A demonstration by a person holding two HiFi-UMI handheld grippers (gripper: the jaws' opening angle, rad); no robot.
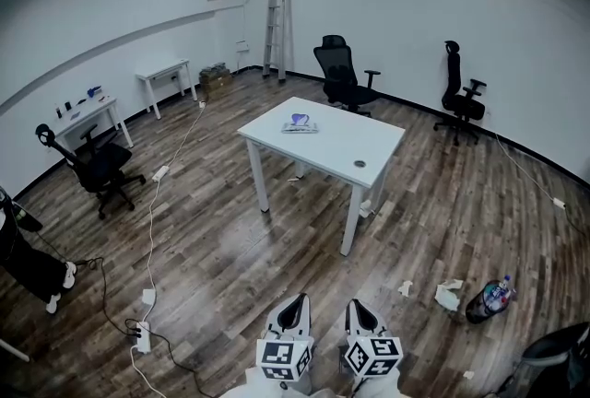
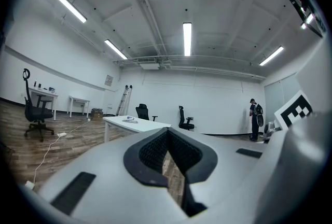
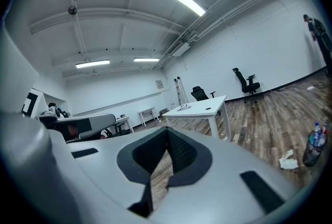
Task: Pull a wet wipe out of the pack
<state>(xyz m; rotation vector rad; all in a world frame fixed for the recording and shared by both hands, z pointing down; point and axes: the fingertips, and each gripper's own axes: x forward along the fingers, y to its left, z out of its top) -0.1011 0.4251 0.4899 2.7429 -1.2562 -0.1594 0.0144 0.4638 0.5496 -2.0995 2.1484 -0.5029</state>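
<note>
The wet wipe pack (image 1: 300,123) lies flat on the far side of a white table (image 1: 341,138) in the middle of the room, well ahead of both grippers. The left gripper (image 1: 293,309) and the right gripper (image 1: 361,311) sit side by side at the bottom edge of the head view, above the wooden floor. In the left gripper view the left gripper (image 2: 167,132) is shut and empty, and the pack (image 2: 129,120) is small and distant. The right gripper (image 3: 167,132) is also shut with nothing in it, with the pack (image 3: 184,107) far off on the table (image 3: 205,110).
A small dark round object (image 1: 359,164) rests on the table's near right part. Crumpled tissues (image 1: 447,295) and a bottle (image 1: 489,299) lie on the floor at right. A power strip with cables (image 1: 143,336) is at left. Office chairs (image 1: 343,74), a ladder (image 1: 275,28) and side desks line the walls.
</note>
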